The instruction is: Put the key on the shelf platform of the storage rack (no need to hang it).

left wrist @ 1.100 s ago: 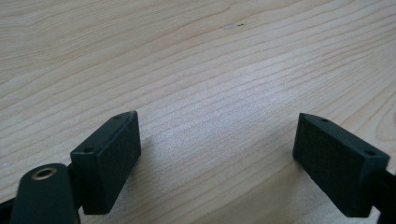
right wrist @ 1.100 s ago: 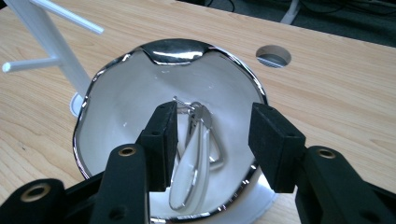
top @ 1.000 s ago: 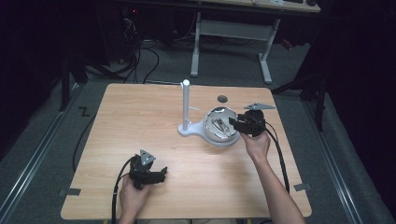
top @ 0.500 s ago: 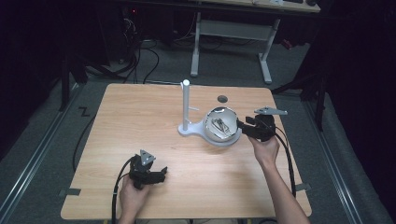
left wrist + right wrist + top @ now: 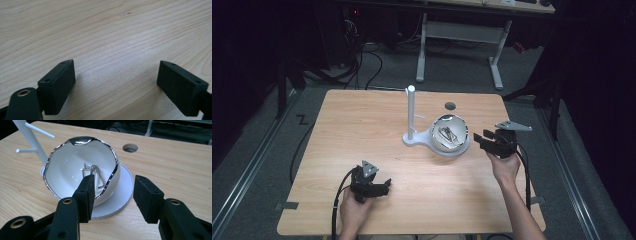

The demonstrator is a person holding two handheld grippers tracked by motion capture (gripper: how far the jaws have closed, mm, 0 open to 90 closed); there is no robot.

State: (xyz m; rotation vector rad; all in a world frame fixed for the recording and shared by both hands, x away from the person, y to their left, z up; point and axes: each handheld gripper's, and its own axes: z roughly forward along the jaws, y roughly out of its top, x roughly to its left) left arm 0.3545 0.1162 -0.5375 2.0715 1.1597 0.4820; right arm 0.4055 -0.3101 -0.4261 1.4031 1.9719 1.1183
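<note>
A white bowl with a wavy silver rim sits on the round base of a white stand near the table's middle. In the right gripper view, a small bent metal piece lies inside the bowl. My right gripper is just right of the bowl, apart from it. It stands open with nothing between its jaws. My left gripper rests near the front left of the table, open over bare wood.
The stand's post carries thin side pegs. A round hole pierces the table behind the bowl. The wooden table has wide bare room at left and front. Cables trail from both grippers off the front edge.
My right gripper has drawn back to the right, from over the bowl to beside it. The left gripper has not moved.
</note>
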